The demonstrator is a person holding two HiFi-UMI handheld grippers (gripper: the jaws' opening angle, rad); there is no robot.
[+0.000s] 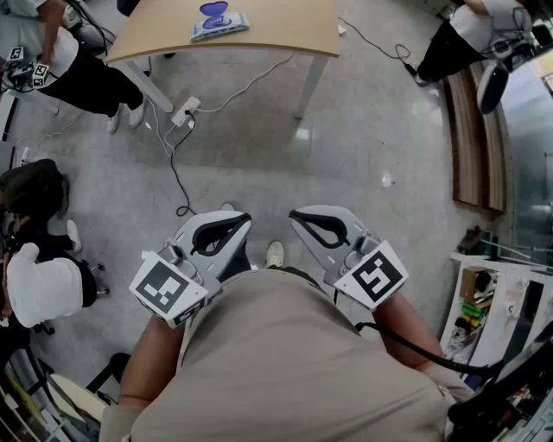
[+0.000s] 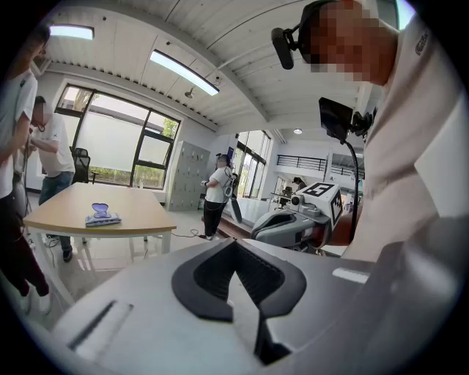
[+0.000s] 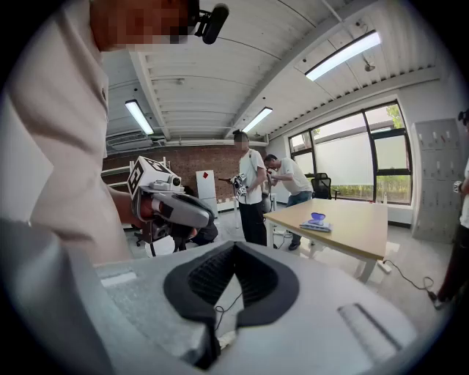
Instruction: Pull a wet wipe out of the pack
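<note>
The wet wipe pack (image 1: 220, 26), pale blue with a purple lid flipped up, lies on a light wooden table (image 1: 285, 30) far ahead of me. It also shows small in the left gripper view as the pack (image 2: 101, 217) and in the right gripper view as the pack (image 3: 316, 224). My left gripper (image 1: 244, 217) and right gripper (image 1: 294, 214) are held close to my body, side by side over the floor, well short of the table. The left gripper (image 2: 236, 245) has its black pads meeting at the tips with nothing between them. The right gripper (image 3: 234, 245) is shut and empty too.
A power strip (image 1: 185, 110) with cables lies on the floor by the table legs. People stand or sit at the left (image 1: 52, 60) and top right (image 1: 458, 34). A wooden bench (image 1: 473, 129) and a cluttered shelf (image 1: 484, 302) line the right side.
</note>
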